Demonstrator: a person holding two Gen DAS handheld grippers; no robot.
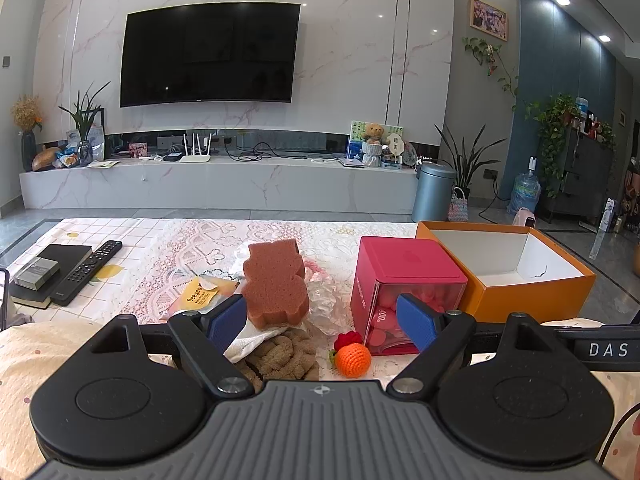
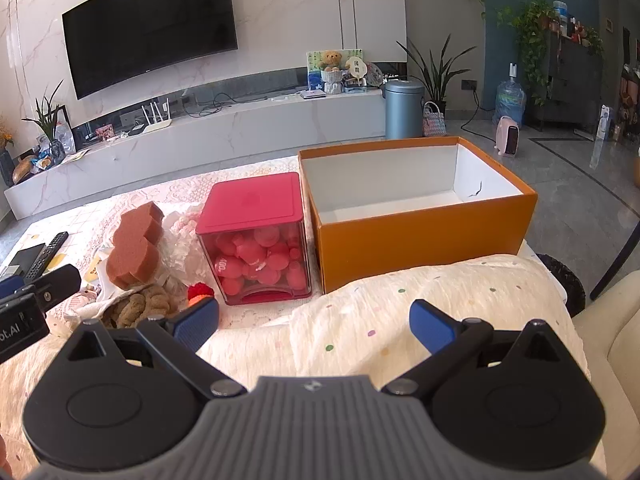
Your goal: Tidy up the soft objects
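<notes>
Left wrist view: left gripper (image 1: 322, 320) gapes wide, holding nothing; sponge (image 1: 276, 284) sits just ahead by its left pad. Right gripper (image 2: 314, 326) likewise wide, empty, box (image 2: 416, 216) ahead.

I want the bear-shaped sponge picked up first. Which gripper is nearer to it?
Left. The left gripper hangs open right in front of the bear-shaped sponge. The right gripper is open over the dotted blanket, off to the sponge's right.
</notes>
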